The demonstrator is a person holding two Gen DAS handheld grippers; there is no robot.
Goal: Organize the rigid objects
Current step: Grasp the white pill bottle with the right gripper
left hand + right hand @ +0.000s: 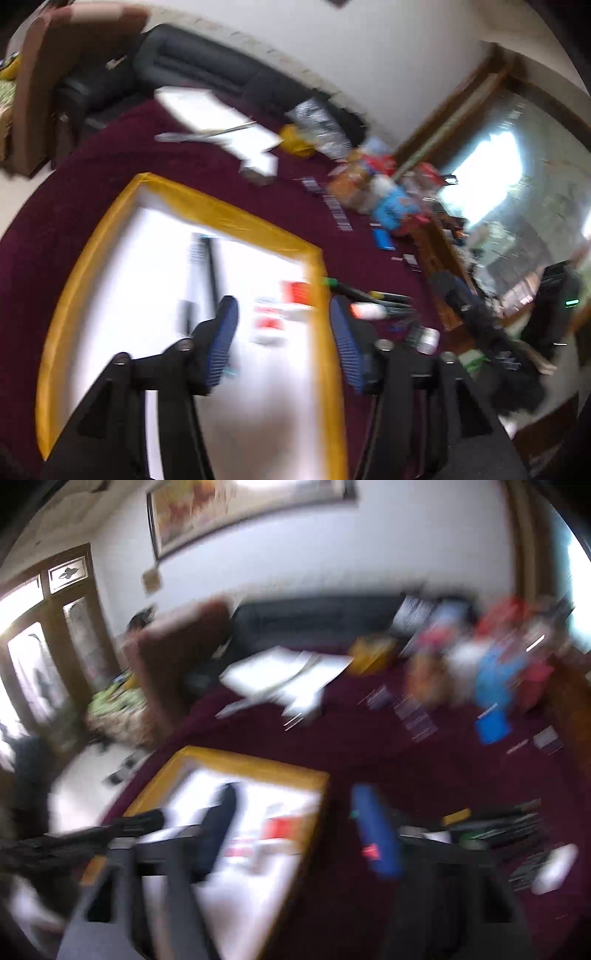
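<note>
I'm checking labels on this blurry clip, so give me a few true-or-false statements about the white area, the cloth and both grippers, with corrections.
1. The white area has a yellow border. True.
2. The cloth under it is green. False: it is dark maroon.
3. The left gripper is open and holds nothing. True.
4. The right gripper is shut on a pen. False: its fingers stand apart, with nothing between them.
5. The pens lie inside the white area. False: they lie on the cloth, just past the border.
</note>
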